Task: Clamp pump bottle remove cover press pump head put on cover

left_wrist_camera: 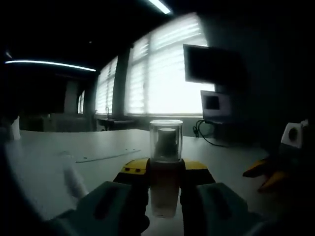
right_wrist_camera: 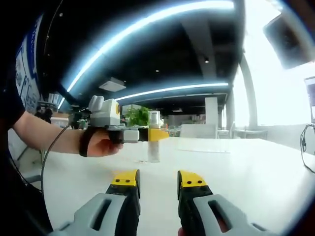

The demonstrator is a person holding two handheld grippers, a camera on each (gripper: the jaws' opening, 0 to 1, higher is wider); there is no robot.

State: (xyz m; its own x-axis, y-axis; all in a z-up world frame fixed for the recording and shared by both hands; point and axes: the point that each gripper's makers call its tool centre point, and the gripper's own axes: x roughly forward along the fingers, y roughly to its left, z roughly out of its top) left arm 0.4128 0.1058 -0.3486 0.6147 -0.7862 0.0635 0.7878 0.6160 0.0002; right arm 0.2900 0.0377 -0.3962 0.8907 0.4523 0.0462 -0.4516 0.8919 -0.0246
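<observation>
Clear plastic, the cover (left_wrist_camera: 166,139) sits on top of the pump bottle (left_wrist_camera: 164,189), with the pump head (left_wrist_camera: 166,138) showing dimly through it. In the left gripper view the left gripper (left_wrist_camera: 165,184) has its yellow-tipped jaws closed against the bottle's body on both sides, and the bottle stands upright on the white table (left_wrist_camera: 59,147). From the right gripper view the same hold reads from the side: the left gripper (right_wrist_camera: 152,134), in the person's hand (right_wrist_camera: 101,144), grips the pump bottle (right_wrist_camera: 154,140) around its middle, base on the table (right_wrist_camera: 236,167).

The right gripper (right_wrist_camera: 158,183) hangs near the table, well apart from the bottle, its jaws parted with nothing between them; it also shows at the right edge of the left gripper view (left_wrist_camera: 268,174).

By my reading, clamping is done. Removing the cover, pressing the pump head and replacing the cover all remain.
</observation>
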